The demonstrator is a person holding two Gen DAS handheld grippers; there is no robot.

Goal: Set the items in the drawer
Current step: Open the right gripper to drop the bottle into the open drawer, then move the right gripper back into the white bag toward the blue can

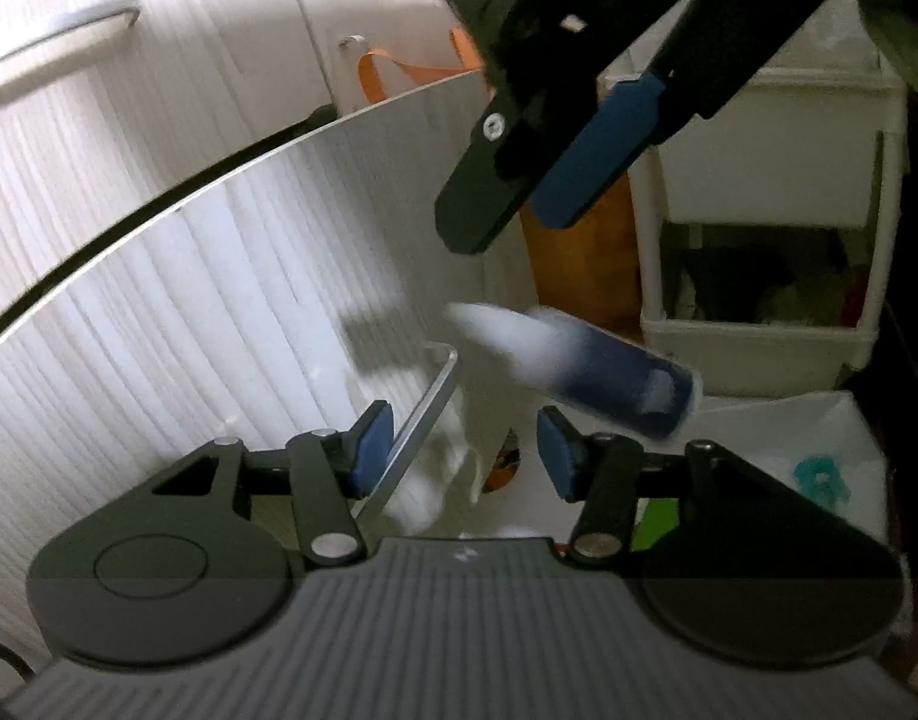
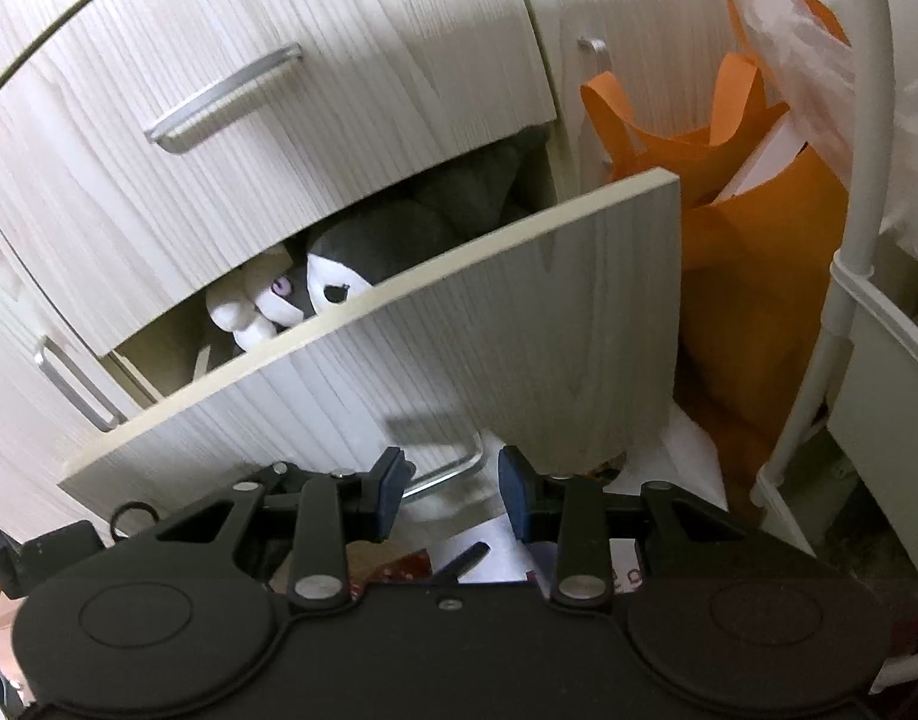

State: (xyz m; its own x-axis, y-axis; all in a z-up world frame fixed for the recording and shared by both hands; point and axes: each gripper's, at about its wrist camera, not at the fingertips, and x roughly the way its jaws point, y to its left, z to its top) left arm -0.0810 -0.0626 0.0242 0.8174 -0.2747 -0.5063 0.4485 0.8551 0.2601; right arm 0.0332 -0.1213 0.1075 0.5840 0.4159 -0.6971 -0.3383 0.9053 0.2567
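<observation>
Below the right claw (image 1: 519,204), a blurred blue-white bottle (image 1: 585,369) lies beside the open drawer (image 2: 399,372), long axis slanting; both claws open, empty; left claw (image 1: 465,450) nearer.

A plush (image 2: 333,282) lies in the open drawer (image 2: 459,324), behind its front. A bag (image 2: 753,276) stands at 3 o'clock of the drawer.

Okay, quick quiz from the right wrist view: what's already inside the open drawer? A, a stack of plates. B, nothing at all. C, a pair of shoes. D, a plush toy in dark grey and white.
D: a dark grey and white plush toy shows over the front panel of the open drawer.
</observation>
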